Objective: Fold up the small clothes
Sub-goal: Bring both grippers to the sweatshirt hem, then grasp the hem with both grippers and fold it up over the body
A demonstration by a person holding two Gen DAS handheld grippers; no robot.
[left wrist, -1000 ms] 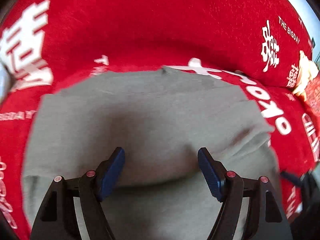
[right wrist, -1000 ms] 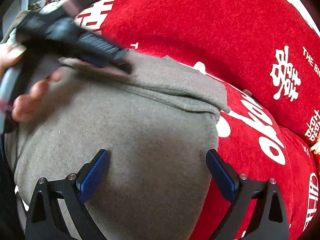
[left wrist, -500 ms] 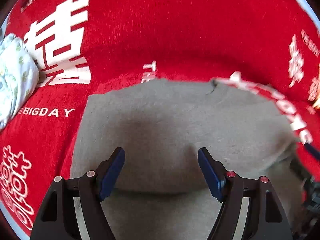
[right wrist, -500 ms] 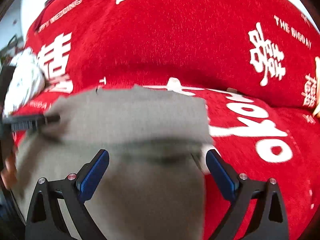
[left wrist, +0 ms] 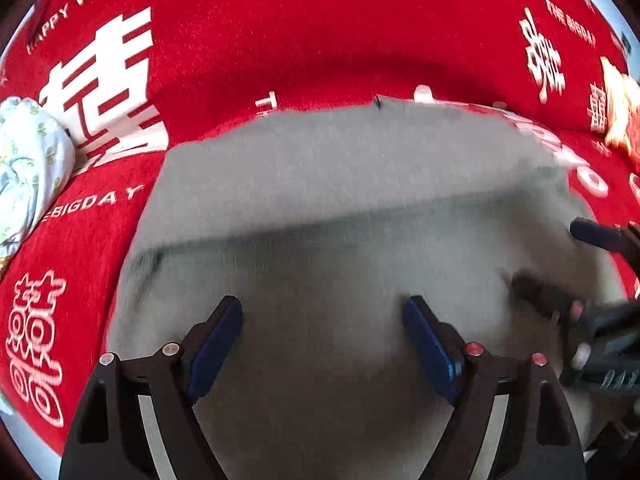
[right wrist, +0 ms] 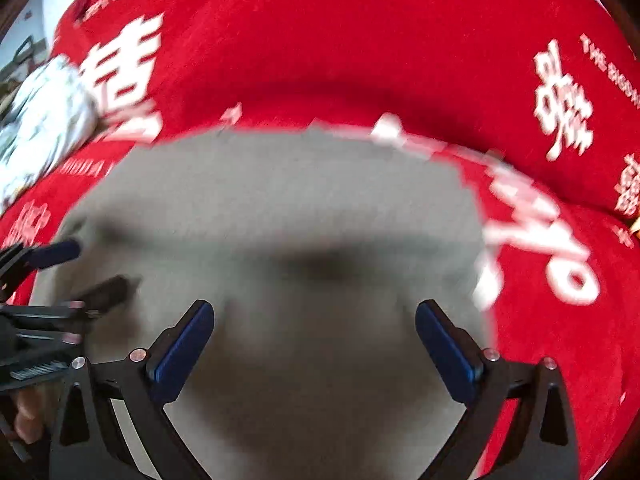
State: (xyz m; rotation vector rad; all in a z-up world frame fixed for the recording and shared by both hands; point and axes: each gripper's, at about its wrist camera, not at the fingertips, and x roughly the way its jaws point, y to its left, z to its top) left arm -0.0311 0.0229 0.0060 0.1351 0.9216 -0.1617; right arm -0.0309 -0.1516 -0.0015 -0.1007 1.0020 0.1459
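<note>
left gripper (left wrist: 322,334): we had the jaws spread wide, nothing between them, hanging just over the near part of the grey garment (left wrist: 340,208)

right gripper (right wrist: 314,340): same deal, jaws wide apart and holding nothing, over the cloth's right half; the two grippers were side by side

grey garment: lay flat on the red cover (left wrist: 320,40), with a fold edge running across its middle, pretty blurry in both views

red cover: white lettering all over, rising up behind the garment

far left: a pale floral bundle (left wrist: 28,160) sat on the cover, well apart from the garment
</note>
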